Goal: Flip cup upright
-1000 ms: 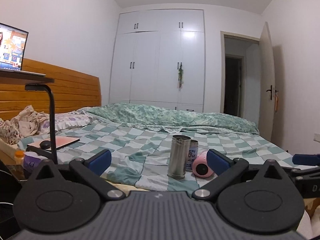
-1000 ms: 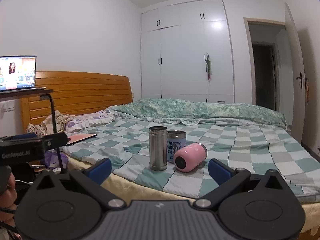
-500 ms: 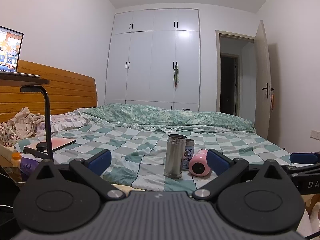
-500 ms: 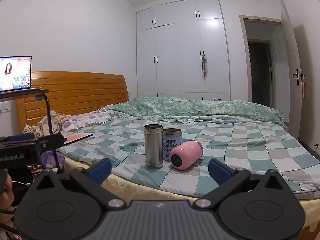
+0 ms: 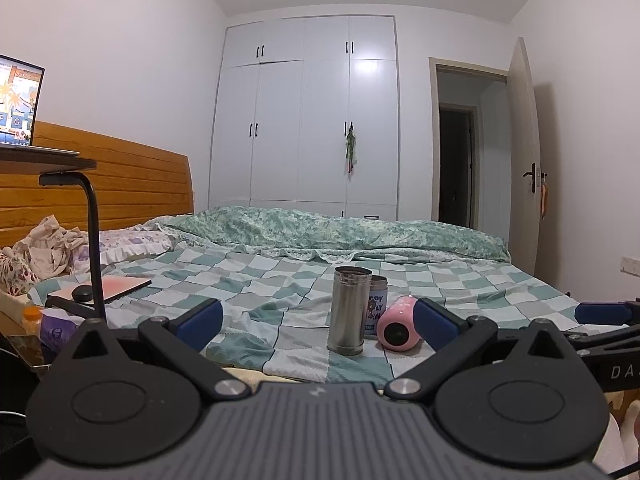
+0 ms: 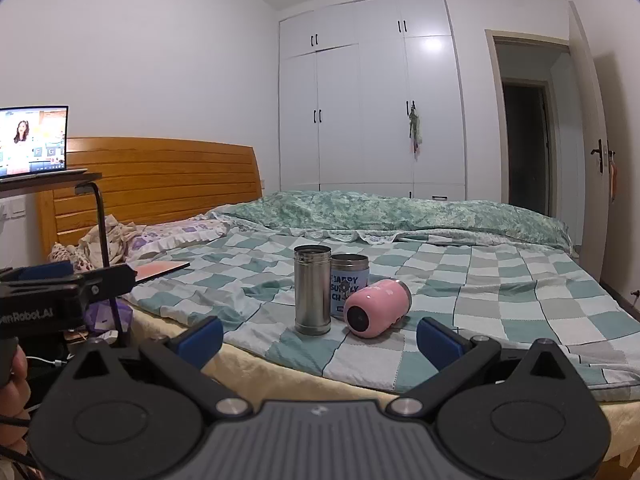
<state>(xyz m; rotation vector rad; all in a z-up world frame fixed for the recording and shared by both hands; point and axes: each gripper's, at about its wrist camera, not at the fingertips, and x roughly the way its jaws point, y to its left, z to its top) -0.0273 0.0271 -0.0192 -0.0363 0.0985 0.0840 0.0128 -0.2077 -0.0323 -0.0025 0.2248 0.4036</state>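
A pink cup (image 5: 398, 328) (image 6: 375, 308) lies on its side on the checked bedspread, base toward me. A tall steel cup (image 5: 349, 310) (image 6: 312, 289) stands upright to its left. A blue printed cup (image 5: 376, 304) (image 6: 349, 286) stands upright just behind them. My left gripper (image 5: 318, 318) is open and empty, short of the bed edge in front of the cups. My right gripper (image 6: 319, 338) is open and empty, also short of the bed, with the pink cup ahead between its fingers.
The bed (image 6: 500, 292) has a rumpled green quilt (image 6: 400, 210) at the back. A laptop (image 6: 32, 142) sits on a black stand (image 5: 94, 240) at the left. A pink notebook (image 5: 120, 286) lies on the bed. An open door (image 5: 524, 160) is on the right.
Both grippers have drifted slightly; the cups sit a little lower and closer in the views. The cups have not moved.
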